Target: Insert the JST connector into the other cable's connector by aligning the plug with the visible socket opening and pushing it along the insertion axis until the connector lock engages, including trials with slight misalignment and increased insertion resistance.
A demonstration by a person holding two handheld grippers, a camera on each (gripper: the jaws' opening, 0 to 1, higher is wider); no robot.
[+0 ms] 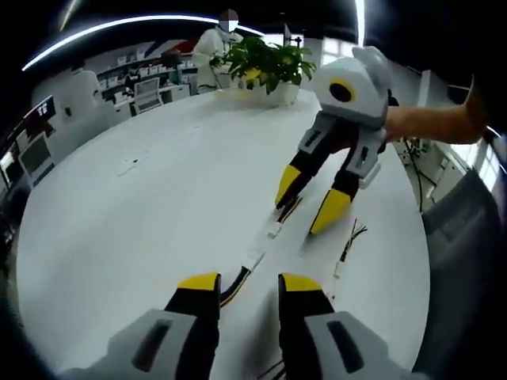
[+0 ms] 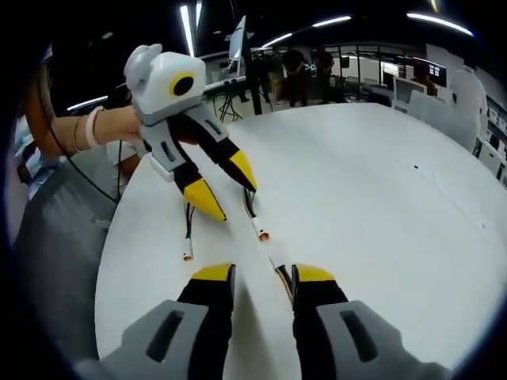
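On the white round table (image 1: 119,237), two thin cables are lying end to end between the two grippers, and their small connectors are nearly meeting but are not yet joined.

In the left gripper view, the left gripper (image 1: 248,286), with its yellow-tipped black fingers, is standing spread over the first cable with black and yellow wires (image 1: 238,283), which is running up between the jaws; whether a pad is touching it, I cannot tell. Its small white plug connector (image 1: 253,259) is lying just ahead of the fingertips. A little farther ahead, the white socket connector of the second cable (image 1: 274,230) is resting at the tips of the right gripper (image 1: 310,206), which is also spread, with the wires passing beside one finger. To the right of both, a spare short cable with a white connector (image 1: 346,247) is lying apart.

In the right gripper view, the right gripper (image 2: 263,279) is spread, with the cable close to the inner face of its right finger.

These parts are looking very light and small, the wires soft, the plastic housings stiff but a little fragile. I judge it better to pinch each housing just behind its mating end, not the wires, so the plug will not bend away during pushing.
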